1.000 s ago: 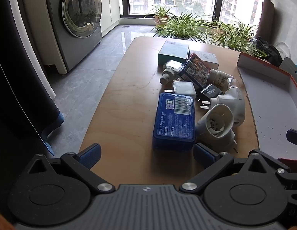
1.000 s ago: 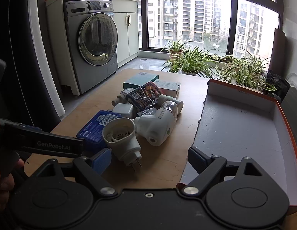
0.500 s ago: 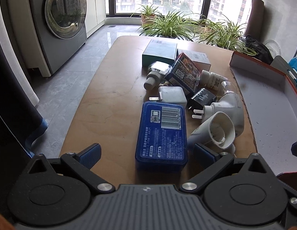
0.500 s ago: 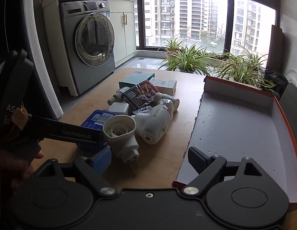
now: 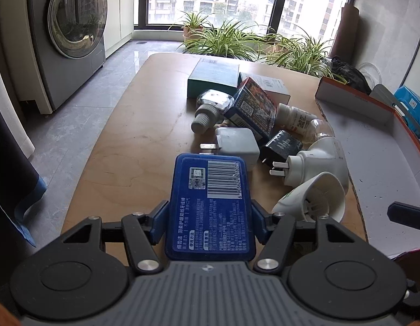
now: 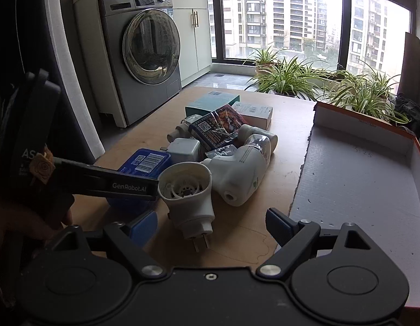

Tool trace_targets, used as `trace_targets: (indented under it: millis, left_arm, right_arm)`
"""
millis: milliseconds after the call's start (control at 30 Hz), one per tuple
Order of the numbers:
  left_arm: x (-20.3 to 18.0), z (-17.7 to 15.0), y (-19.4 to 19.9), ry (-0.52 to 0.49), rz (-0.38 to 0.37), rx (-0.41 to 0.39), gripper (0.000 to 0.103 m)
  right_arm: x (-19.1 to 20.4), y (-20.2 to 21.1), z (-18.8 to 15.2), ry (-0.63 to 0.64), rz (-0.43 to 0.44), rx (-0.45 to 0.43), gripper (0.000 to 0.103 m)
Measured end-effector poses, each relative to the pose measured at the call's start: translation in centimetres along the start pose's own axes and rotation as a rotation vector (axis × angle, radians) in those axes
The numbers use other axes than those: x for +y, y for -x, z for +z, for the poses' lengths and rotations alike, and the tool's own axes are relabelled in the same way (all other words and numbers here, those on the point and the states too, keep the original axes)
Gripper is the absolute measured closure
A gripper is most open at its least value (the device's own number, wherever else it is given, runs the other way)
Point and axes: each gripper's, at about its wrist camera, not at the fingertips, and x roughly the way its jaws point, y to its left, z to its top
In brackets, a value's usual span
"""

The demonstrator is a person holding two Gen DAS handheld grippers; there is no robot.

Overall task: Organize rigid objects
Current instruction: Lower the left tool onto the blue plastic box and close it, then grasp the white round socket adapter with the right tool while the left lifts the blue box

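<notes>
Wooden table (image 5: 123, 146) w/ clutter of small items; big orange-edged cardboard tray (image 6: 372, 168) on its right side, touching the table edge. Blue case (image 5: 210, 203) lies flat at near end of pile, just left of white cone-mouthed plug-in (image 6: 186, 195). Left gripper (image 5: 210, 224) has just been closing; blue pads now pressed on both long sides of the case. Right gripper (image 6: 207, 228) jaws wide apart, nothing betw. them, plug-in's prongs just ahead.

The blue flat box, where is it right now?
The blue flat box lies on the wooden table between the left gripper pads, left of the white plug-in diffuser.
</notes>
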Motion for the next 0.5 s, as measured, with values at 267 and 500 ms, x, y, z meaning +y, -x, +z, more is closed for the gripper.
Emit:
trace_targets:
  millis: [267, 500]
  left_arm:
    - [2.4, -0.7, 3.1, 0.048, 0.054, -0.036, 0.041]
    - [2.9, -0.9, 4.1, 0.079, 0.056, -0.048, 0.041]
  right_arm:
    - [1.9, -4.6, 1.0, 0.075, 0.058, 0.063, 0.010]
    - [1.0, -5.8, 1.1, 0.017, 0.054, 0.095, 0.043]
